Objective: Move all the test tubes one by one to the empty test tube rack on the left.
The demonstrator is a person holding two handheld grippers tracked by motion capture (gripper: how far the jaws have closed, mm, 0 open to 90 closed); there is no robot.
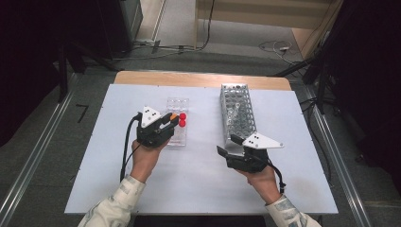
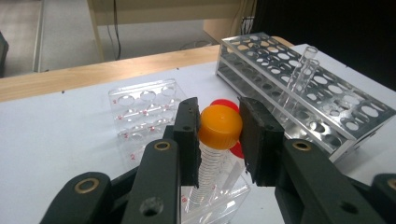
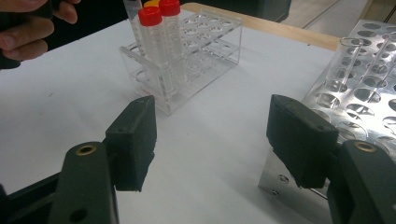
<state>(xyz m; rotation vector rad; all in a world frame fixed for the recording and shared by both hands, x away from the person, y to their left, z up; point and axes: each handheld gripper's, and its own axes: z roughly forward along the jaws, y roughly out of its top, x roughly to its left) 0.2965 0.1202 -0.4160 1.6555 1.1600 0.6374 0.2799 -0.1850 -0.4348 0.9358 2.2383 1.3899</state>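
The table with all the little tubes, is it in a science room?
Probably a lab workbench: a clear tube rack with capped tubes, a metal test-tube rack, and an orange-capped tube between the left tongs.

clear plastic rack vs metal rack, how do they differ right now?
The clear plastic rack is see-through and smaller; the metal rack is shiny perforated steel and longer. The clear plastic rack holds capped tubes, two red and one orange-capped tube between the left gripper's jaws; the metal rack holds bare glass tubes without caps. The right gripper hangs open beside the metal rack. Both racks stand on the white table.
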